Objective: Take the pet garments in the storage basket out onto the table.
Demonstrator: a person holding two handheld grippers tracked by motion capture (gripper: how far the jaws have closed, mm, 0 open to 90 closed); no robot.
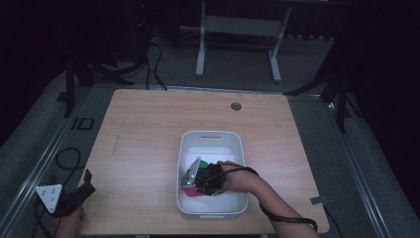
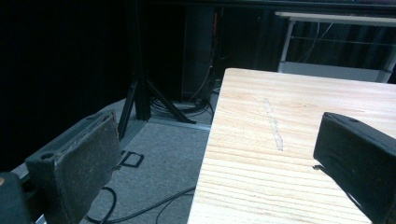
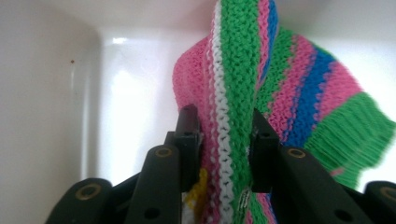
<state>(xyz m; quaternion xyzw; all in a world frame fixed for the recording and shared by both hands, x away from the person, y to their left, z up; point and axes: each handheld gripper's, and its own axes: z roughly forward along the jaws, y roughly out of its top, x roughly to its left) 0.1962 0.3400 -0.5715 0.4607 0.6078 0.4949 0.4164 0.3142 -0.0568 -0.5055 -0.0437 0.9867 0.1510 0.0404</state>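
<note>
The right gripper (image 3: 219,149) is reaching down into a white plastic bin (image 1: 184,148), its black fingers (image 3: 189,135) pinching a fold of knitted cloth (image 3: 243,70) between them; the cloth is a chunky, ribbed knit in stripes of pink, green, blue and white, with a touch of yellow low by the fingers, and it is rising in a soft peak above the pinch while a green fringed edge is spreading out to one side; the cloth (image 1: 190,186) is lying in the near part of the bin, whose walls are smooth, glossy and rounded at the corners; in the high view the right gripper (image 1: 205,179) is sitting over the cloth with a hand (image 1: 237,178) behind it; the left gripper (image 1: 74,194), carrying a grey three-cornered plate, is resting at the near left corner of the worktop (image 1: 148,124), its fingers (image 2: 79,163) spread wide with nothing between them, their pads looking rough and worn; the worktop is pale wood-grain laminate, rectangular with rounded corners; beyond it a metal frame (image 1: 237,29) is standing on grey carpet.
</note>
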